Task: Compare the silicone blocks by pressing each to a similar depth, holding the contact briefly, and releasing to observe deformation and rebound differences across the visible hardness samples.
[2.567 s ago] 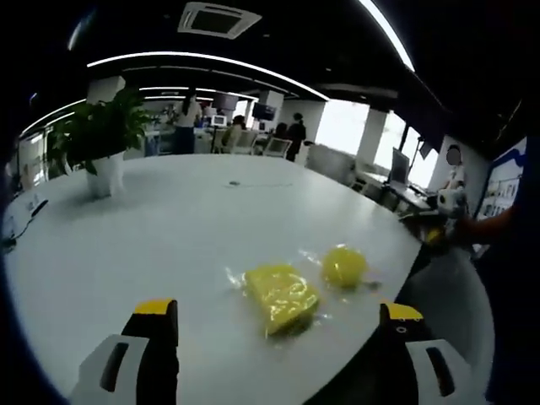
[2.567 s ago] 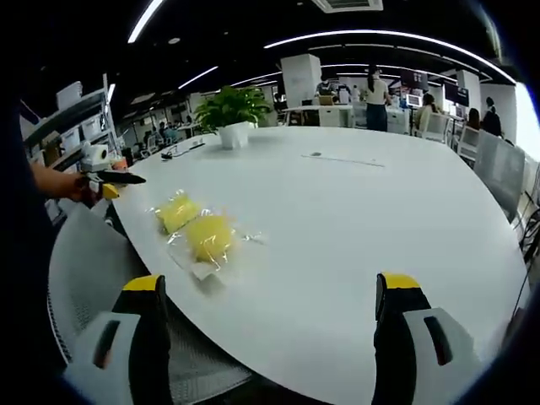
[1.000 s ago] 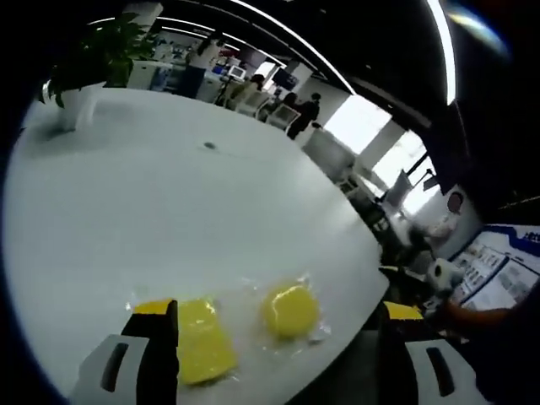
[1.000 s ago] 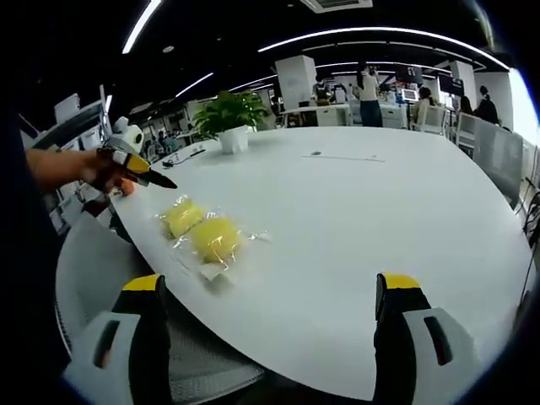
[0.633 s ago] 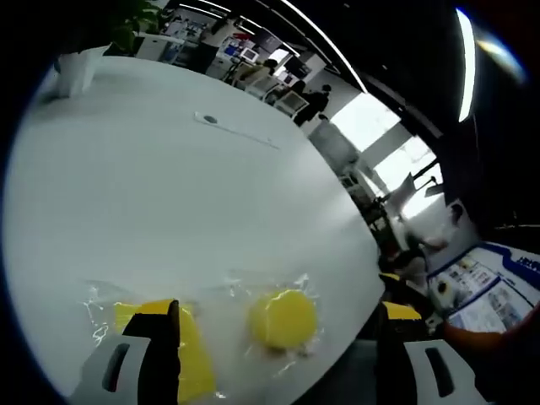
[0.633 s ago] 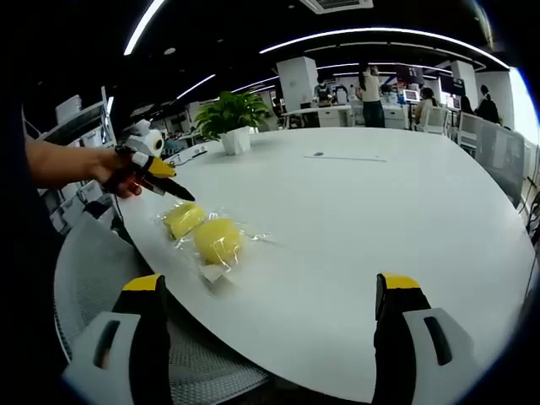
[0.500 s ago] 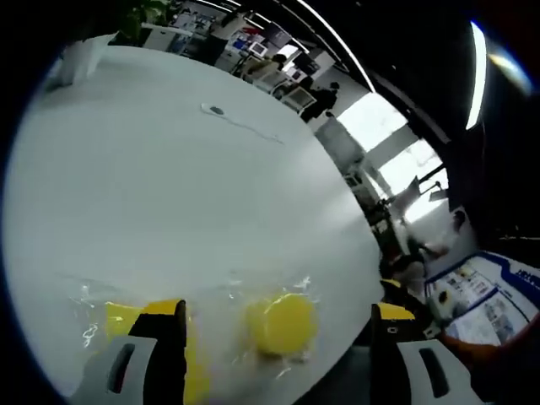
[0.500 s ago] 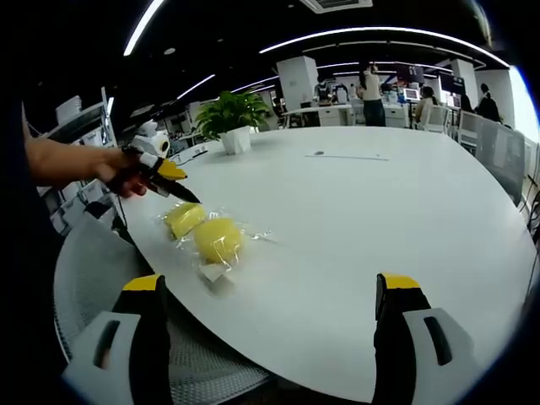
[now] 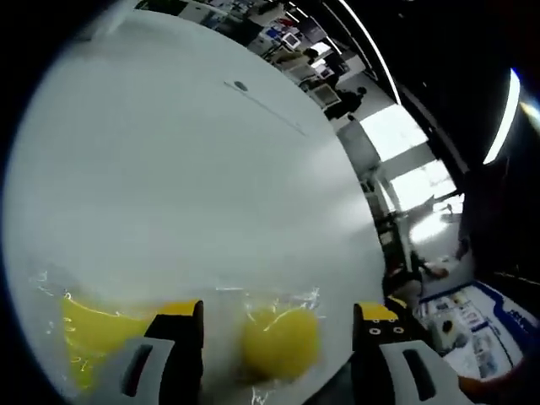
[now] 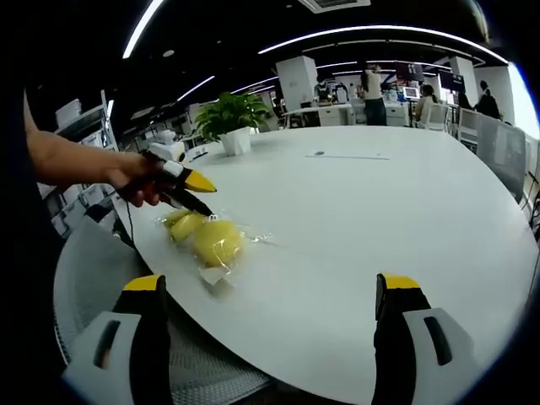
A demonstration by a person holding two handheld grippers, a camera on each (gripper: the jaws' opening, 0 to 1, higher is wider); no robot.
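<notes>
Round block [image 9: 280,342] lies between left claw [image 9: 277,325] jaws.

Two yellow silicone blocks lay side by side near my table's edge: a round one [image 9: 280,341] and a squarish one [image 9: 91,333], both plastic-wrapped.

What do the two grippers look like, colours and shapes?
Both match. The right gripper has two black jaws with yellow tips, each on a light grey block with a dark slot. The left gripper has the same black jaws, yellow tips and grey blocks; from the right gripper view it is slim, black and yellow-tipped, held in a hand.
</notes>
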